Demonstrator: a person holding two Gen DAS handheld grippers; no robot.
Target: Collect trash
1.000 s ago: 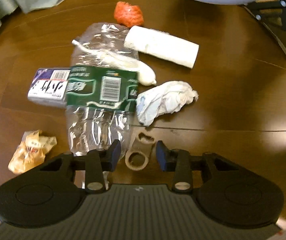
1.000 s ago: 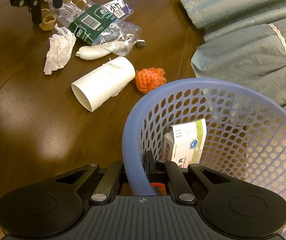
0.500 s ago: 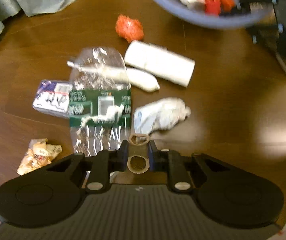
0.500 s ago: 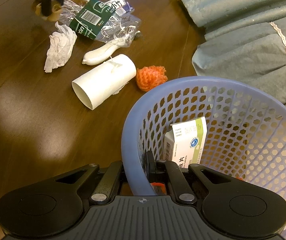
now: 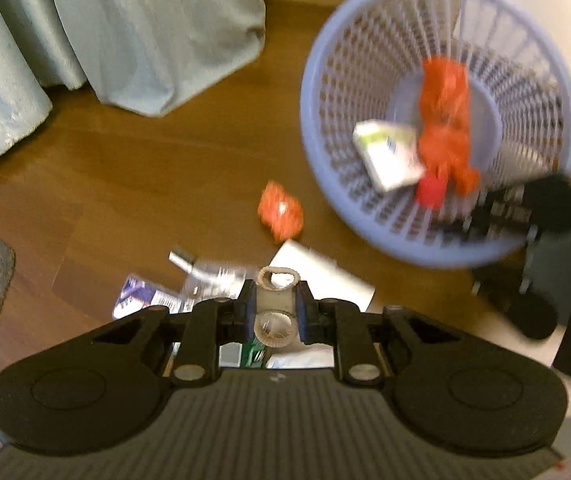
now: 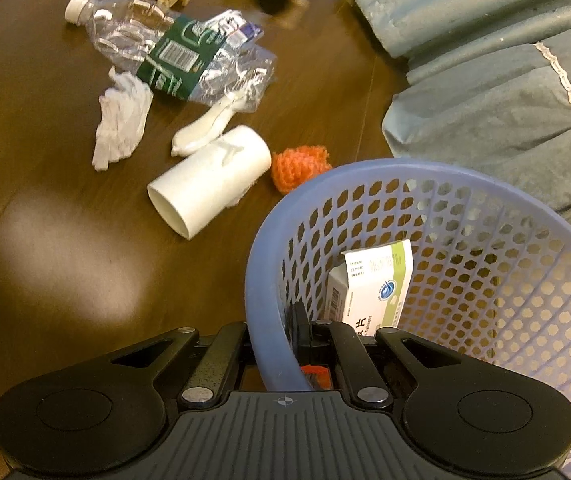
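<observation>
The left claw grips a tan ring-piece above the worktop, likely bound for the basket; the right claw clamps its rim, tilting it to receive; bottle and tube remain.

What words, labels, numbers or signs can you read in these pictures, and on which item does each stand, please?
"片": large character on the white and green medicine box in the lavender basket; its smaller print is unreadable.
Crushed plastic bottle: green label with a barcode, text too blurred.
Small purple and white pack: print unreadable.
Nothing else legible.
</observation>
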